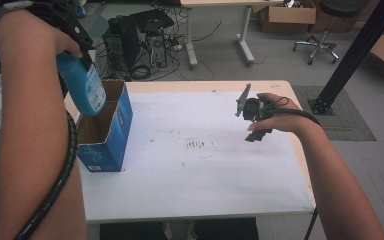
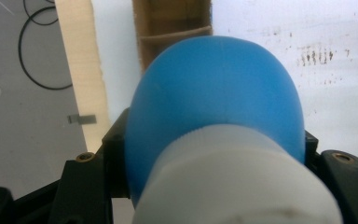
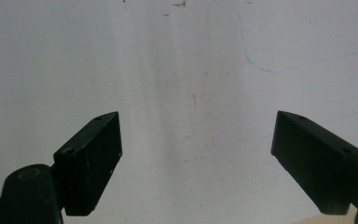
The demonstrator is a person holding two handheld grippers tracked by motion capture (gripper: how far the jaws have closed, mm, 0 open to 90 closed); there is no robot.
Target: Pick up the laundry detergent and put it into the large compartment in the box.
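We saw a white table [image 1: 195, 170], its top marked with small dark smudges near the middle and edged in pale wood. On its left side stood a blue cardboard box [image 1: 111, 137], open at the top and split by a cardboard divider into two compartments; a small white label sat low on its near face, but we could not read any writing on it.

Above the box's far compartment, the left gripper [image 1: 77, 37] held a blue bottle [image 1: 86, 87] with its base pointing down and tilted toward the box. The bottle carried a pale label whose print was too small for us to read. In the left gripper view the jaws were clamped on either side of the bottle just by its white screw cap [image 2: 237, 182], with the box's divider showing beyond the blue body.

Over the right side of the table the right hand [image 1: 280, 117] held the right gripper [image 1: 254, 117] well apart from the box. In the right gripper view its jaws stood wide apart, holding nothing, with bare tabletop between them.
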